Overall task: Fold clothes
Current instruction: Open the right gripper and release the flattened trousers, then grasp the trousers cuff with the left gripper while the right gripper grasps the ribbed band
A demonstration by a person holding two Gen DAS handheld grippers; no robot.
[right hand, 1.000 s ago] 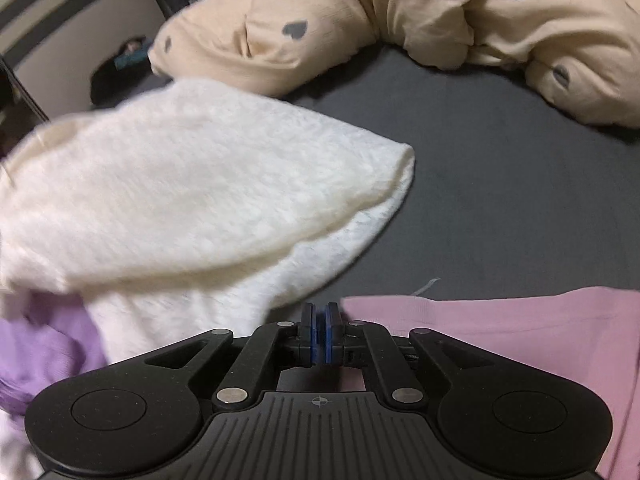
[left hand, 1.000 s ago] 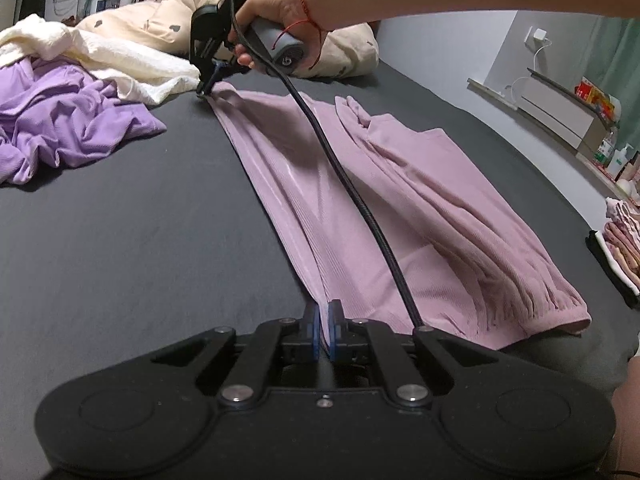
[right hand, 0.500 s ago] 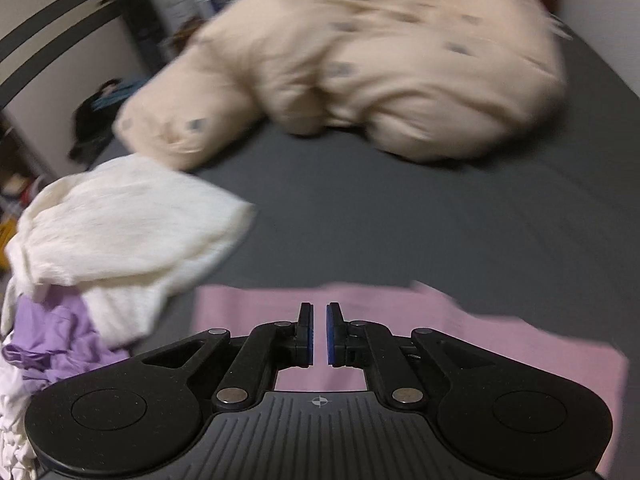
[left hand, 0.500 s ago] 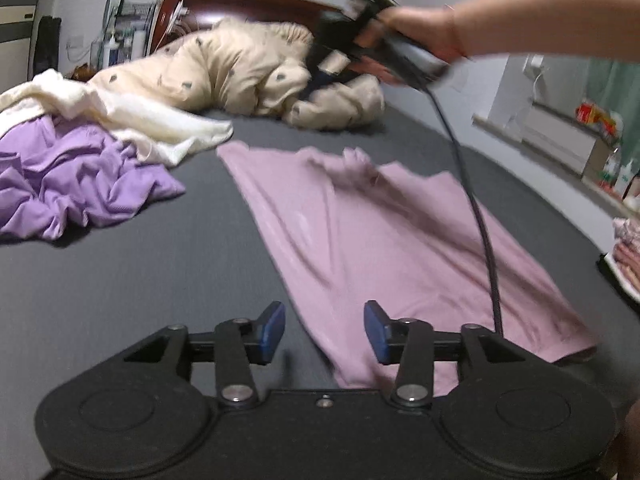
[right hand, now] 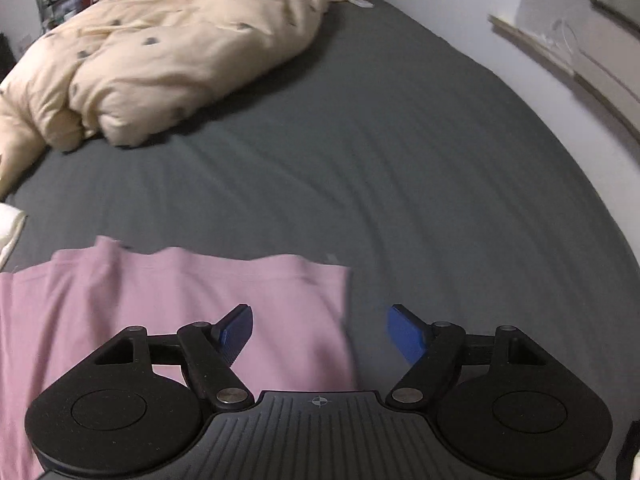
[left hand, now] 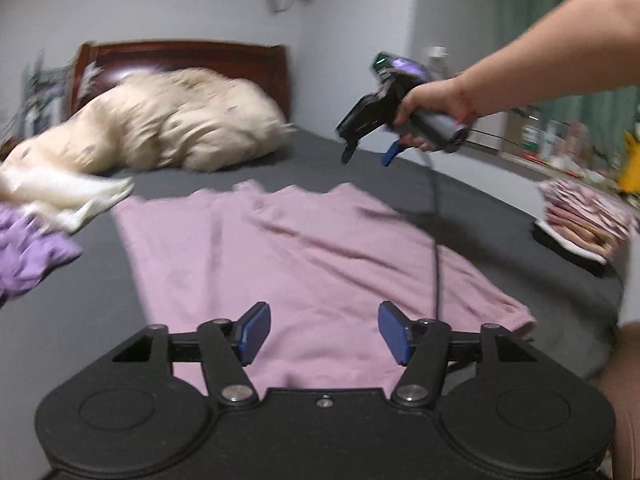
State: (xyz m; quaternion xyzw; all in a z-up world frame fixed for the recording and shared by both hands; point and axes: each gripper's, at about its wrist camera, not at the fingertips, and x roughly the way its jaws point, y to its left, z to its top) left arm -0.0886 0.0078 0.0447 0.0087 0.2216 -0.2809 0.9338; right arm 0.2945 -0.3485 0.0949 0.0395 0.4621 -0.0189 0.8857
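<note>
Left gripper (left hand: 323, 330): black, blue pads, nearest the lens; jaws opening, nothing between the pads, poised over the near hem of the garment.
Garment: flat pink ribbed-fabric garment (left hand: 304, 256) spread on the dark grey bed sheet (left hand: 92, 300); near hem under the left gripper, far edge toward the duvet.
Cable: black cable (left hand: 437, 264) lies across the garment's right side, running up to the right gripper.
Left side: crumpled purple cloth (left hand: 28, 256) and a cream fluffy cloth (left hand: 64, 194), just beside the garment's far-left corner, blurred.
Right side: stack of folded pink clothes (left hand: 584, 220) at the bed's edge, well apart from the garment.
Right gripper (right hand: 320, 332): jaws opening, released, nothing gripped; in its own view one pad hangs over the garment's far-right corner, the other over bare sheet.
Right hand (left hand: 430, 114): wraps the grey handle, forearm reaching in from the right, gripper tilted down, above the bed.
Far end: beige heart-print duvet (right hand: 172, 40) bunched against the dark red wooden headboard (left hand: 188, 56).
</note>
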